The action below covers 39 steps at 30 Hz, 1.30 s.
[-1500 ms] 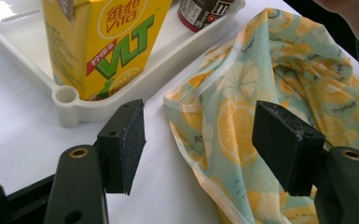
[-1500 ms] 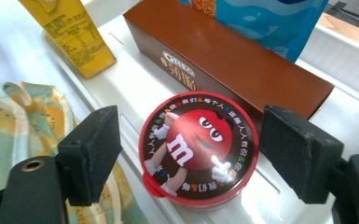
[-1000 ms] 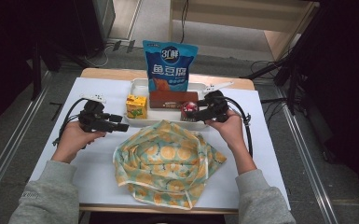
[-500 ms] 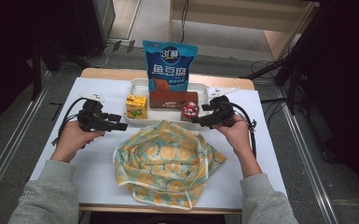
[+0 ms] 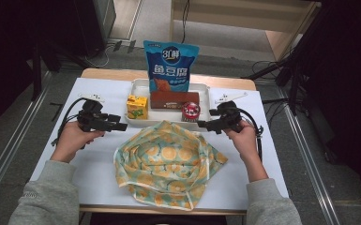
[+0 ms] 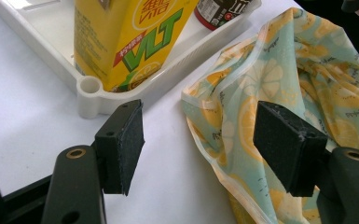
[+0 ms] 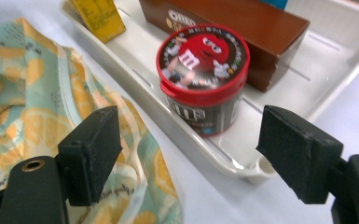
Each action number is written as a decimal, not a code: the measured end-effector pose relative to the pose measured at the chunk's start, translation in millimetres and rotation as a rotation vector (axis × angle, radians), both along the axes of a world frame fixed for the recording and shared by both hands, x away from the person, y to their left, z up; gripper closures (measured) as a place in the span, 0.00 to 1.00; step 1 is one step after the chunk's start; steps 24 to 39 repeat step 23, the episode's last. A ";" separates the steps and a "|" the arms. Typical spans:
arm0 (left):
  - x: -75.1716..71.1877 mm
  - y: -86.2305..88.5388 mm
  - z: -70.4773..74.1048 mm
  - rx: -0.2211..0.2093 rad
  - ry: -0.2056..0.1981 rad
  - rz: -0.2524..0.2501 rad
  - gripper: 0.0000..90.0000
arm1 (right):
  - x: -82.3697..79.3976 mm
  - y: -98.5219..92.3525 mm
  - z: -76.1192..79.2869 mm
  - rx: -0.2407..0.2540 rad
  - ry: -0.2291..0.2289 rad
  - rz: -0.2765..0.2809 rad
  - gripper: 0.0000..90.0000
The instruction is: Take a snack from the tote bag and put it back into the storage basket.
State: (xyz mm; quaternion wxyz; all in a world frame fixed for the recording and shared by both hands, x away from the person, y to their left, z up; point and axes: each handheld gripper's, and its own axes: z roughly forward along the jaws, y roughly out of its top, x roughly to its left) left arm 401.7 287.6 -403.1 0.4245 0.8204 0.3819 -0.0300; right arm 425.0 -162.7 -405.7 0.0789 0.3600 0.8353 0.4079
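Note:
A white tray (image 5: 207, 99) at the back holds a yellow juice carton (image 5: 137, 107), a brown box (image 5: 174, 100) and a red-lidded candy tub (image 5: 191, 111). A blue snack bag (image 5: 171, 65) stands upright behind them. A lemon-print cloth bag (image 5: 166, 161) lies crumpled in front of the tray. My left gripper (image 5: 122, 126) is open, its jaws (image 6: 205, 140) pointing at the carton (image 6: 126, 37) and the cloth's edge (image 6: 284, 70). My right gripper (image 5: 201, 125) is open too, its jaws (image 7: 196, 154) apart, just short of the tub (image 7: 203, 70), touching nothing.
The white tabletop (image 5: 98, 168) ends near the cloth's front. Two small white objects (image 5: 229, 97) lie beside the tray's ends. Cables trail from both grippers. Dark stands and floor cables (image 5: 272, 70) surround the table.
My right gripper has drawn back from the candy tub, a little toward the person and to the right. The left gripper has hardly moved.

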 end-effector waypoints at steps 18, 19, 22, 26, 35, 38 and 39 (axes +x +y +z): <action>2.2 0.4 -4.7 0.026 0.007 0.006 0.36 | -12.1 -28.2 -15.6 -0.022 0.005 -0.050 0.25; 2.2 0.5 -4.5 0.024 0.006 0.007 0.36 | -12.5 -29.3 -16.6 -0.022 0.007 -0.054 0.25; 2.5 0.6 -4.6 0.021 0.005 0.007 0.36 | -12.8 -31.1 -17.9 -0.018 0.011 -0.054 0.25; 2.7 0.6 -4.8 0.022 0.004 0.008 0.36 | -12.8 -31.3 -18.3 -0.017 0.011 -0.052 0.25; 2.7 0.6 -4.8 0.022 0.004 0.008 0.36 | -12.8 -31.3 -18.3 -0.017 0.011 -0.052 0.25; 2.7 0.6 -4.8 0.022 0.004 0.008 0.36 | -12.8 -31.3 -18.3 -0.017 0.011 -0.052 0.25; 2.7 0.6 -4.8 0.022 0.004 0.008 0.36 | -12.8 -31.3 -18.3 -0.017 0.011 -0.052 0.25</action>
